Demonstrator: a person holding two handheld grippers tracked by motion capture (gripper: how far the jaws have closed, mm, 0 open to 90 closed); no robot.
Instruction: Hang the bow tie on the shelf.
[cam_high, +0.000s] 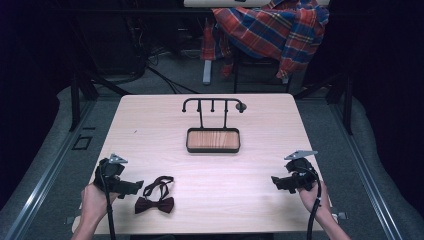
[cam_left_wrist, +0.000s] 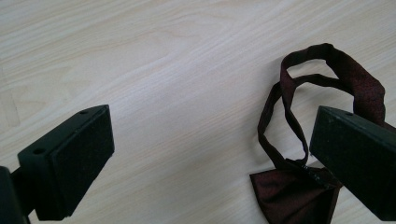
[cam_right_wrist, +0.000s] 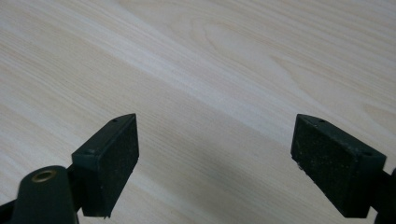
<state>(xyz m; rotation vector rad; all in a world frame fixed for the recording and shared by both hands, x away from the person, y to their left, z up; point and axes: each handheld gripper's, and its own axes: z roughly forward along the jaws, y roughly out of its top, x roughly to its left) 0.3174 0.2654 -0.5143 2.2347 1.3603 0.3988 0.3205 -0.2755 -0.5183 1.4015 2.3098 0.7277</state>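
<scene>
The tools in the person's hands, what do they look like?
Both are chunky and black. The left tool and the right tool each carry a grey three-cornered plate on top and trail a black cable toward the person. Each has two flat, blocky black jaws with rough dark pads and small screw holes. The forearms are bare, with no sleeves.

The right claw (cam_right_wrist: 215, 163) has two black jaws that come up from the bottom, one on each side. They stand far apart, with nothing between them. Under them lies the light wooden tabletop (cam_right_wrist: 210, 70), with wavy lines in the wood running slantwise across it.
</scene>
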